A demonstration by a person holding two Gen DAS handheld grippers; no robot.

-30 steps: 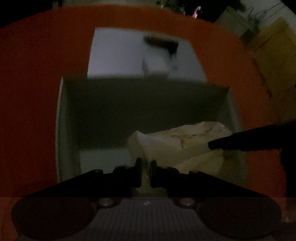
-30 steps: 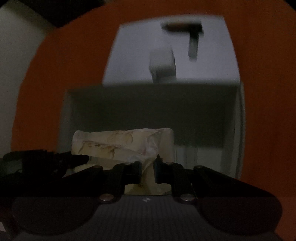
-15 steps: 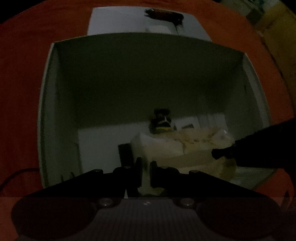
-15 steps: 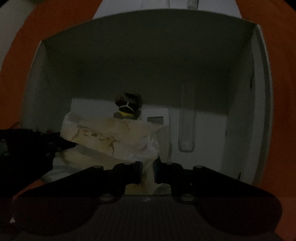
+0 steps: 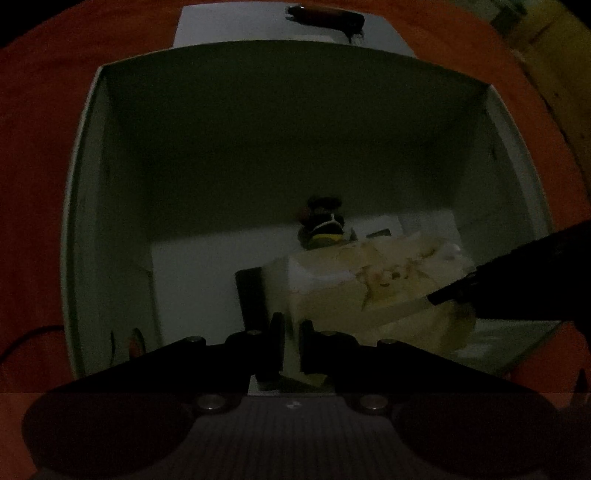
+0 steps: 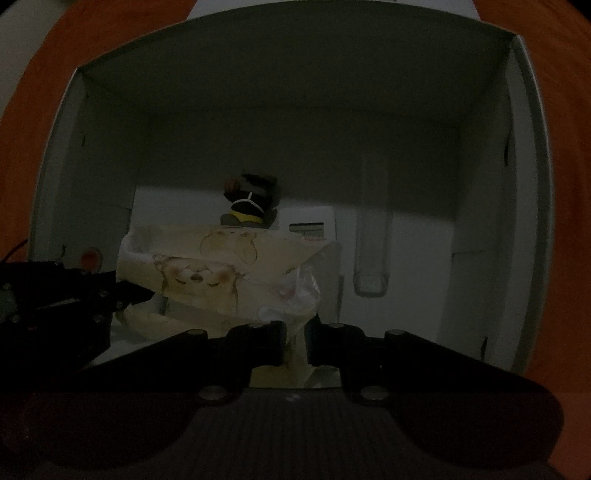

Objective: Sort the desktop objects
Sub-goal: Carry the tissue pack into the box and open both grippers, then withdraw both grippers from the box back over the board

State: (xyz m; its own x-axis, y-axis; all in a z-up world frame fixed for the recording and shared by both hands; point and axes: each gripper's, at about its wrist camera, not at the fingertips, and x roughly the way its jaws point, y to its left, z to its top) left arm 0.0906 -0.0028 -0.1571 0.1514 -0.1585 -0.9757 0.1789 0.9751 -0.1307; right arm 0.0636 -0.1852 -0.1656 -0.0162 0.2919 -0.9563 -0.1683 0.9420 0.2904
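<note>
Box (image 6: 524,155) of pale card, open-topped, fills both wrist views; orange surface (image 5: 44,184) around it on all sides. Light poor, much of the inner walls in shadow

Tissue pack (image 6: 221,273), cream wrapper printed with sleepy bears, hangs inside the box, carried between the two tools. Left gripper (image 5: 291,345) clamped on one end of the pack, jaws nearly together with only thin wrapper between. Right gripper (image 6: 295,341) clamped the same way on the other end, where the plastic bunches. In each view the other tool reaches in from the side as a dark shape at the pack's far end. Both point steeply down into the box. Whether the pack touches the floor, cannot tell

On the box floor, beyond the pack: small dark plush toy (image 6: 253,203) with a yellow band and white cord, close to the far wall. Clear tube-like item (image 6: 373,254) lies to the right of the pack, apart from it. Dark flat rectangle (image 5: 251,295) shows just left of the pack in the left view; identity unclear

Outside, past the far wall: white sheet (image 5: 236,26) on the orange surface, with a dark reddish-brown object (image 5: 325,16) on it
</note>
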